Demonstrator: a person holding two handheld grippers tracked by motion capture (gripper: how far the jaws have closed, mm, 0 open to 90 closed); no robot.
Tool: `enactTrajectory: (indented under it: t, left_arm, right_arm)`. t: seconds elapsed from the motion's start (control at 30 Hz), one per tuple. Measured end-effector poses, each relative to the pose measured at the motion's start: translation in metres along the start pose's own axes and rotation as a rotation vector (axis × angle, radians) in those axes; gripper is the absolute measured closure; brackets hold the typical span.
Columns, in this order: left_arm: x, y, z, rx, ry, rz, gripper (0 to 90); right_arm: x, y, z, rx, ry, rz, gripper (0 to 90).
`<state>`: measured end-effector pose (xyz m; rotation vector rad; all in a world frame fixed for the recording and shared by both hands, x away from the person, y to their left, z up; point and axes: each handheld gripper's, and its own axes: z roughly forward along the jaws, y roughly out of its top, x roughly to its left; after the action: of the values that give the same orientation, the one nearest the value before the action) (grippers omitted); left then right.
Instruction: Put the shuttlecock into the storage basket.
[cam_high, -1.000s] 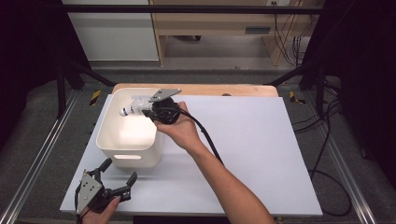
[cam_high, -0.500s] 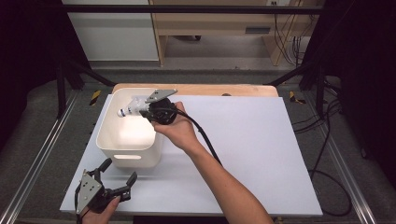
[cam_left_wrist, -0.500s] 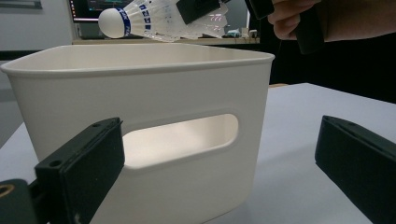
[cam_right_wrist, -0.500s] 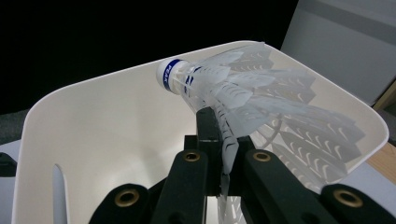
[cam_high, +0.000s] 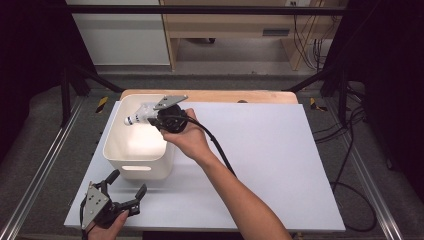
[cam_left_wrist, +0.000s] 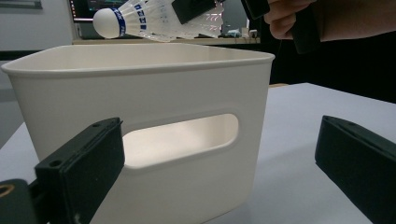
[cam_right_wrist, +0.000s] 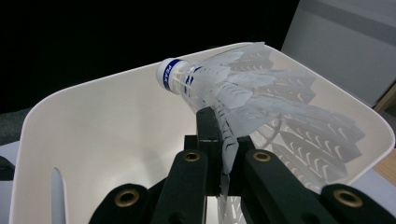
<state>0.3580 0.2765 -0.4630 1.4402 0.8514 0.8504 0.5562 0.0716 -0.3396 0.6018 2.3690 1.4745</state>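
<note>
The right gripper (cam_high: 150, 114) pinches a shuttlecock (cam_right_wrist: 233, 93) above the white bin (cam_high: 112, 150). Its own view reveals the blue-banded cork pointing to ten o'clock. At seven o'clock, the left gripper (cam_high: 125, 192) gapes empty.

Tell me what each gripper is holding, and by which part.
The right gripper pinches a shuttlecock by its feather skirt, above the white bin. The left gripper is open, holding nothing.

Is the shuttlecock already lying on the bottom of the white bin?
No, the shuttlecock is pinched by its feathers in the right gripper and hangs in the air above the bin's rim.
</note>
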Motion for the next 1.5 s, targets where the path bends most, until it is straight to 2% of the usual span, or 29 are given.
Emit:
enactTrajectory:
  t: [1.5]
  left_arm:
    - [0.0, 0.0, 0.0, 0.001, -0.004, 0.002, 1.5]
  right_arm:
    - [0.002, -0.011, 0.011, 0.034, 0.01, -0.004, 89.2]
